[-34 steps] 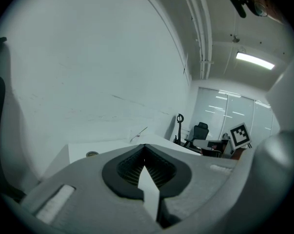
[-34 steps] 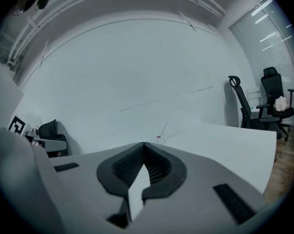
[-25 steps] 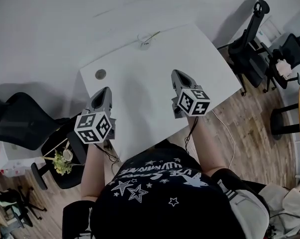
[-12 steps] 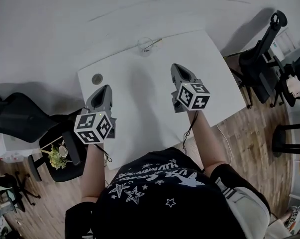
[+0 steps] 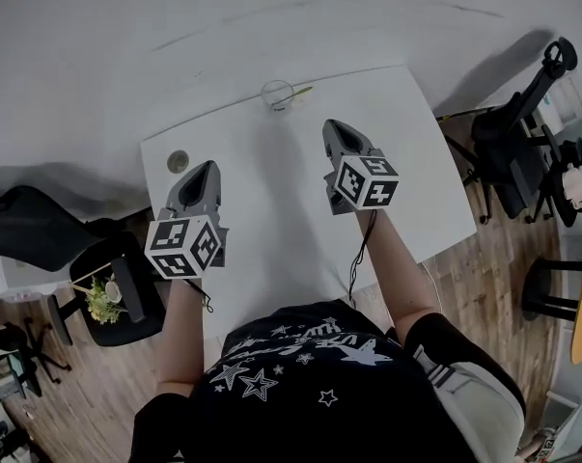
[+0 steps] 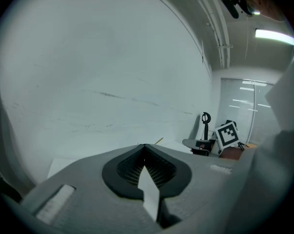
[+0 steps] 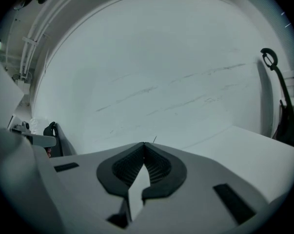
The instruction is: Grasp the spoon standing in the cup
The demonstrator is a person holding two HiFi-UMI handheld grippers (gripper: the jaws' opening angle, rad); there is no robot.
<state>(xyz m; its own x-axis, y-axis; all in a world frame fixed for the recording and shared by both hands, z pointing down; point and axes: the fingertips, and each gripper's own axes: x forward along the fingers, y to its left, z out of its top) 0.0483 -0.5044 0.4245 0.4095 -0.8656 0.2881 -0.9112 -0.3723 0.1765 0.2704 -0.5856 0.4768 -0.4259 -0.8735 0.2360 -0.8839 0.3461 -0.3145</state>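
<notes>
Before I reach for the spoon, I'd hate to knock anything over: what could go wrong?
The right gripper is shut; unopened, it would likely shove the spoon rather than grasp it. The cup is clear glass at the far edge of the table, so a nudge might tip it.
</notes>
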